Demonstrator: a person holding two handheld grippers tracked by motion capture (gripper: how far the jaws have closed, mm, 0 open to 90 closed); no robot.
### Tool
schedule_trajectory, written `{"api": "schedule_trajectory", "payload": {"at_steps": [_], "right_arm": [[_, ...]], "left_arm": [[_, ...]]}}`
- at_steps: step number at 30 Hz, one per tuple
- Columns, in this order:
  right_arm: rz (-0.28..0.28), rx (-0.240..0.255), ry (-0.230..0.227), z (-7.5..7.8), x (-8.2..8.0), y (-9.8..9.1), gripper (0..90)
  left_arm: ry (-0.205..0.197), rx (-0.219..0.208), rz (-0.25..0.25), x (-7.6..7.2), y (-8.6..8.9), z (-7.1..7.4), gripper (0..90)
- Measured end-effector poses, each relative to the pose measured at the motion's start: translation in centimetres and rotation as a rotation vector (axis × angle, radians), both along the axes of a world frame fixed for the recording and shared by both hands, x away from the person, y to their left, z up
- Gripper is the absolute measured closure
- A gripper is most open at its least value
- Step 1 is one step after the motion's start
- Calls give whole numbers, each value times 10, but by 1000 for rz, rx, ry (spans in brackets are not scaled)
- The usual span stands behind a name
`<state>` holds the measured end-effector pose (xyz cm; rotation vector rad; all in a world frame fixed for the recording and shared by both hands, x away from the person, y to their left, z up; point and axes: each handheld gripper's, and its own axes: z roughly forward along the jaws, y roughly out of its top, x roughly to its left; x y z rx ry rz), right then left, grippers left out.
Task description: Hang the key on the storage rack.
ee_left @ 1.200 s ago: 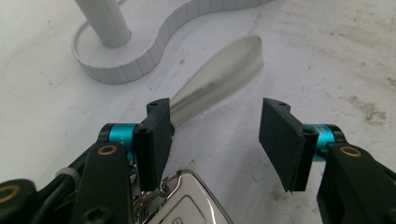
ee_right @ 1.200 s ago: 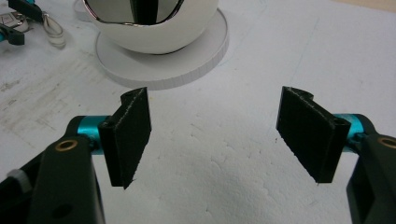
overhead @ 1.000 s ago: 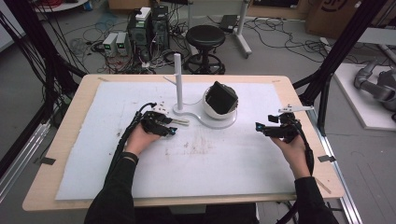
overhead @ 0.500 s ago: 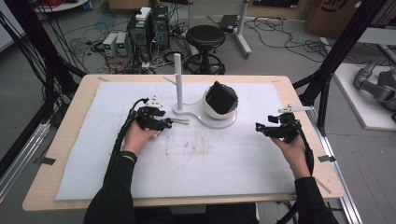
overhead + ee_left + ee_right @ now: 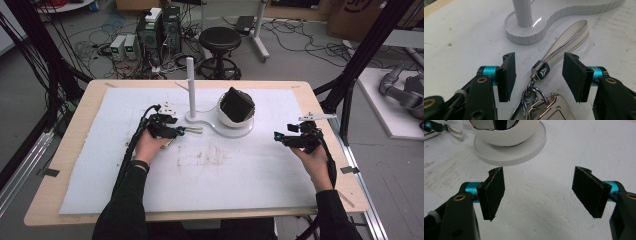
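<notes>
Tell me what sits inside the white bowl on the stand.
A black, boxy object rests tilted in the white bowl, sticking up above its rim. It covers the bowl's bottom, so whatever lies beneath it cannot be seen.

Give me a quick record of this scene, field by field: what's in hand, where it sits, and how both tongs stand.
item: keychain with a strap loop, lying flat on the white mat
beside it: white stand with an upright post
left tongs: open, jaws either side of the keychain, pads not touching it, just been closing
right tongs: open, nothing between the jaws
</notes>
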<state>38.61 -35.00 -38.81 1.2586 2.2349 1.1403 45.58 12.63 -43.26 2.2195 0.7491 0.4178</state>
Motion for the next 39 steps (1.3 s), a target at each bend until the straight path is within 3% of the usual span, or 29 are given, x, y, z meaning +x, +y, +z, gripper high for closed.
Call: {"api": "schedule_trajectory", "payload": {"at_steps": [4, 8, 14, 20, 27, 30, 32, 39], "right_arm": [[-4, 3, 2, 0, -1, -1, 269], [-5, 6, 3, 0, -1, -3, 270], [-10, 9, 6, -1, -1, -5, 271], [-9, 7, 3, -1, -2, -5, 272], [-11, 7, 3, -1, -2, -5, 273], [-9, 5, -1, -1, -2, -4, 273], [-7, 5, -4, -1, -1, -3, 273], [-8, 3, -1, -2, 0, -3, 273]], "left_arm": [[14, 58, -19, 4, -8, -1, 503], [44, 38, -27, 4, -7, -2, 602], [51, 67, -54, 0, -9, 1, 800], [77, 61, -48, -5, -10, 5, 809], [-12, -21, -23, -26, -4, 20, 810], [-59, -53, 0, -35, -2, 33, 810], [-97, -101, 4, -42, 1, 45, 810], [-148, -213, 53, -61, 14, 76, 810]]}}
